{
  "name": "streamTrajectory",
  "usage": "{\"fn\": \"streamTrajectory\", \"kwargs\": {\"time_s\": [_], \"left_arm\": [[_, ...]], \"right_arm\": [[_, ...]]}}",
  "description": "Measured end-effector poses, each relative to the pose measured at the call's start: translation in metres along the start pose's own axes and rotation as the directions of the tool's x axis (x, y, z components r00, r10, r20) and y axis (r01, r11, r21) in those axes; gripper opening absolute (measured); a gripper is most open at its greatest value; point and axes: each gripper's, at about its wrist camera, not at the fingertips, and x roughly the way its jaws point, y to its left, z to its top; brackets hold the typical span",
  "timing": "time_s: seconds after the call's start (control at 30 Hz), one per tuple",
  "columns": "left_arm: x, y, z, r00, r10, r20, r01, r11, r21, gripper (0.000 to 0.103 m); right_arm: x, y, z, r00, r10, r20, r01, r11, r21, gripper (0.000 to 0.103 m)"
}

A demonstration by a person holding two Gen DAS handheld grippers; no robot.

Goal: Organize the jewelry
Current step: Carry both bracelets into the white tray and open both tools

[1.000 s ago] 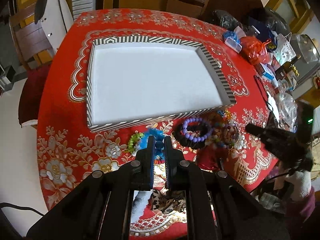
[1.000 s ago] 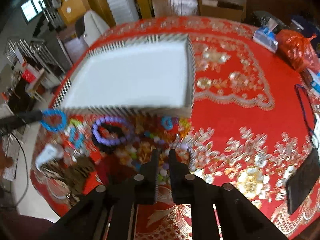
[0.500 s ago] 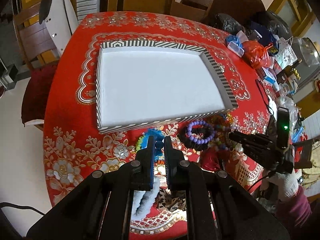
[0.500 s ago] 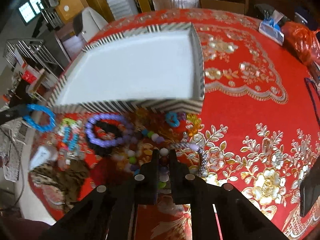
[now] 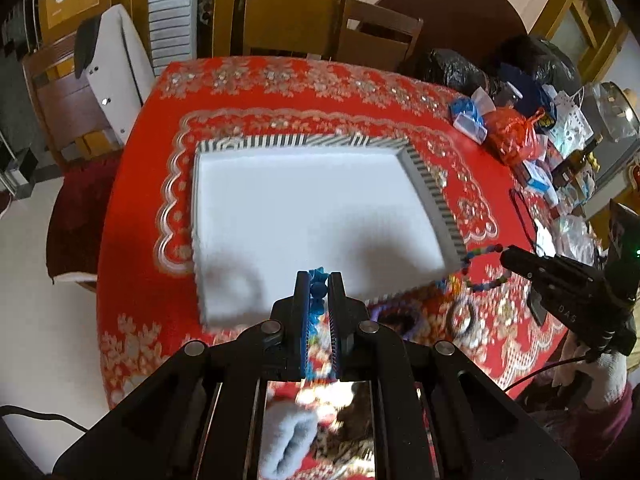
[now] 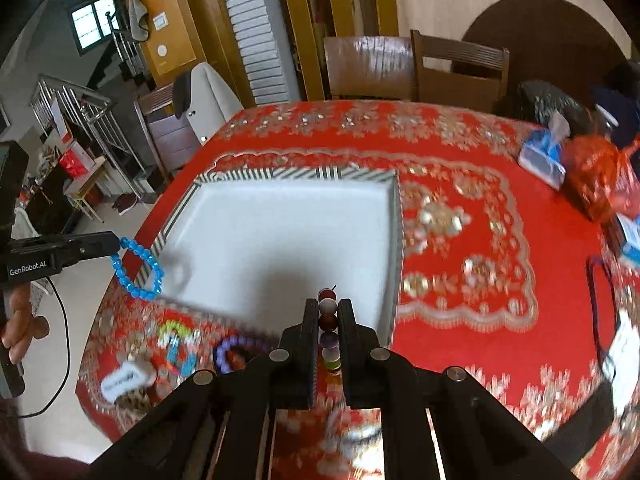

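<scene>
The left tongs (image 5: 319,286) are clenching a blue bead bracelet (image 6: 138,270), which is dangling from their tips over the near left corner of the striped tray (image 5: 430,190). The right tongs (image 6: 328,312) are clenching a string of mixed-colour beads (image 6: 328,320); their jaws have just been closing on it, and the string is now trailing from the tips down toward the pile, as the left view shows. Compared with a second ago, both pairs are sitting higher and nearer the tray, with both pieces lifted clear of the heap. The remaining jewelry pile (image 6: 200,348), including a purple bracelet (image 6: 230,350), is lying on the red cloth of the counter (image 6: 480,240) along its near edge, just in front of the tray. The white tray floor is showing nothing on it yet, so the sorting appears barely begun; both pieces look ready to be carried over the rim and laid down apart from each other.
</scene>
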Motion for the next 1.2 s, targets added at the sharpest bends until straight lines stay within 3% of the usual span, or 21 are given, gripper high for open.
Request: {"fn": "streamTrajectory", "kwargs": {"time_s": [0.3,0.53,0.8,0.83,0.87,0.93,0.97,1.03,1.1,1.2], "left_arm": [[0.054,-0.016,0.057,0.999,-0.016,-0.031,0.016,1.000,0.003,0.007],[0.117,-0.033,0.104,0.993,-0.089,-0.083,0.088,0.996,-0.011,0.007],[0.177,-0.004,0.125,0.990,0.043,-0.132,-0.051,0.997,-0.059,0.007],[0.180,-0.002,0.124,0.989,0.059,-0.134,-0.068,0.996,-0.057,0.007],[0.181,0.000,0.123,0.988,0.068,-0.136,-0.076,0.996,-0.054,0.007],[0.183,0.002,0.120,0.985,0.093,-0.142,-0.100,0.994,-0.042,0.011],[0.183,0.002,0.119,0.985,0.100,-0.144,-0.107,0.994,-0.036,0.014],[0.180,0.002,0.116,0.985,0.107,-0.137,-0.113,0.993,-0.032,0.038],[0.173,0.001,0.113,0.987,0.106,-0.120,-0.111,0.993,-0.036,0.045],[0.161,-0.002,0.110,0.986,0.130,-0.108,-0.134,0.990,-0.031,0.046]], "right_arm": [[0.077,-0.007,0.049,0.996,0.056,-0.071,-0.058,0.998,-0.020,0.008],[0.134,-0.042,0.092,0.995,0.047,-0.090,-0.047,0.999,-0.001,0.008],[0.171,-0.066,0.113,0.996,0.001,-0.084,-0.002,1.000,-0.016,0.009],[0.171,-0.067,0.112,0.997,-0.004,-0.080,0.003,1.000,-0.016,0.014],[0.169,-0.067,0.112,0.997,-0.005,-0.076,0.004,1.000,-0.010,0.028],[0.162,-0.066,0.110,0.998,0.014,-0.061,-0.013,1.000,0.008,0.040],[0.158,-0.065,0.109,0.998,0.020,-0.055,-0.020,1.000,0.012,0.040],[0.144,-0.060,0.104,0.999,0.022,-0.040,-0.022,1.000,0.015,0.040],[0.127,-0.057,0.097,0.999,0.039,-0.023,-0.039,0.999,0.032,0.040],[0.103,-0.050,0.082,0.998,0.059,-0.008,-0.058,0.996,0.061,0.041]]}}
